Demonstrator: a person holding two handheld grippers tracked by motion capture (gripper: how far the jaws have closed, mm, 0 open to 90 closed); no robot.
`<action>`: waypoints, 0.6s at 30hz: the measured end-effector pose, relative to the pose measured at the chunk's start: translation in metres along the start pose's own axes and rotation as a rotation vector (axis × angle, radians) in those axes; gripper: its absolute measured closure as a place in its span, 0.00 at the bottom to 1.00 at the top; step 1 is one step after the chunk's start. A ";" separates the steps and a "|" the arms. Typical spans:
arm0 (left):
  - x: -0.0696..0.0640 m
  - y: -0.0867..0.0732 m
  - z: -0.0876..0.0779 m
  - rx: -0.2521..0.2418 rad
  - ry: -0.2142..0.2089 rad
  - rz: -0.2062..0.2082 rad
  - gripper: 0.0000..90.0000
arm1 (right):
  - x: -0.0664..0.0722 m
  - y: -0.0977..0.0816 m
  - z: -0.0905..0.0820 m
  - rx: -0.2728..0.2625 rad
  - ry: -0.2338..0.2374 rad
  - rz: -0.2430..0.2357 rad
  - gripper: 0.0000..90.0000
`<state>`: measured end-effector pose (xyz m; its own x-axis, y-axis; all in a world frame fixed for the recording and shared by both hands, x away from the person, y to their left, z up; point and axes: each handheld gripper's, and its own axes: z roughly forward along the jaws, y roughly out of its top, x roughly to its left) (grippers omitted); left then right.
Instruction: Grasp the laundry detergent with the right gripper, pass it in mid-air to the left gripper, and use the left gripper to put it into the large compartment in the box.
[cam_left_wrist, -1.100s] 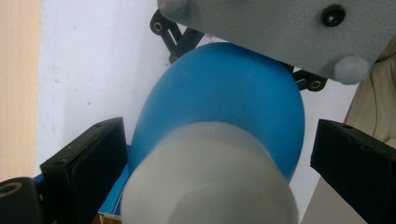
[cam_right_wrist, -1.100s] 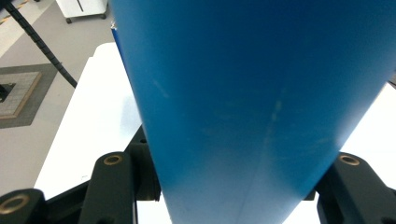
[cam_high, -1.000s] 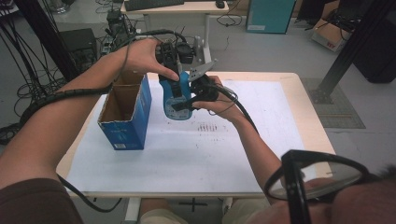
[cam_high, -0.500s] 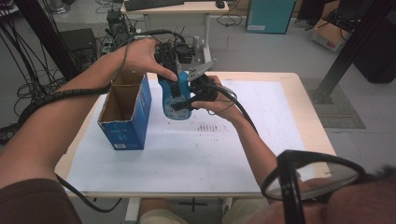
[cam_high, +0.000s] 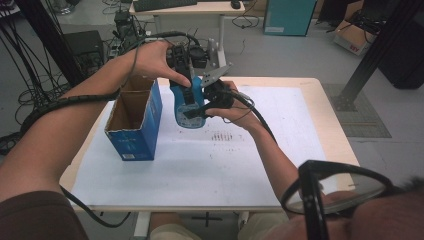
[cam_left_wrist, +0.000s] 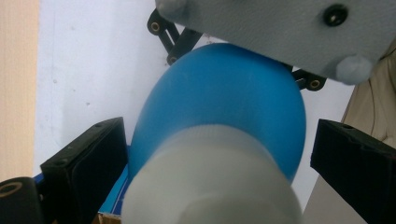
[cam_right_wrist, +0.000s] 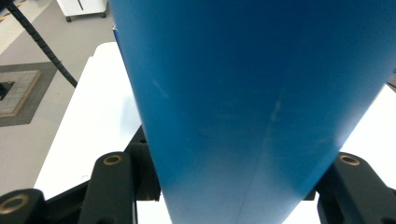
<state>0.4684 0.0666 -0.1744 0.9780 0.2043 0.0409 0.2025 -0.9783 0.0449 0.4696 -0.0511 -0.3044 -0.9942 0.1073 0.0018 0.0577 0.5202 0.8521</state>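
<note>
A blue bottle (cam_high: 189, 109) with a white cap (cam_left_wrist: 210, 182) is held up over the table's far middle. My right gripper (cam_high: 202, 106) comes in from the right and is shut on the bottle's body (cam_right_wrist: 243, 93), one jaw pressed on each side. My left gripper (cam_high: 184, 75) reaches down from above onto the cap end. In the left gripper view the bottle (cam_left_wrist: 219, 107) lies between the spread jaws, with a thin gap beside the right jaw. The grey plate (cam_left_wrist: 280, 32) of the right gripper shows just past it.
An open blue cardboard box (cam_high: 132, 122) stands upright left of the bottle on the white paper (cam_high: 200, 165) that covers the table. Its top flaps are open. Cables, a second desk (cam_high: 185, 7) and boxes lie on the floor beyond the table's far edge.
</note>
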 end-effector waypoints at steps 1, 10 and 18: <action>0.000 0.000 0.000 -0.003 0.001 -0.002 0.05 | 0.000 0.000 0.000 -0.002 -0.003 -0.005 0.48; 0.000 0.001 -0.002 -0.004 0.002 0.000 0.05 | 0.000 0.000 -0.001 -0.009 0.002 -0.002 0.48; 0.001 0.001 -0.004 -0.005 0.018 -0.003 0.06 | 0.000 0.001 -0.001 -0.013 0.000 -0.006 0.48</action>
<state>0.4691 0.0659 -0.1707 0.9765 0.2075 0.0588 0.2047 -0.9775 0.0502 0.4692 -0.0510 -0.3033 -0.9946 0.1039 -0.0032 0.0504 0.5094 0.8590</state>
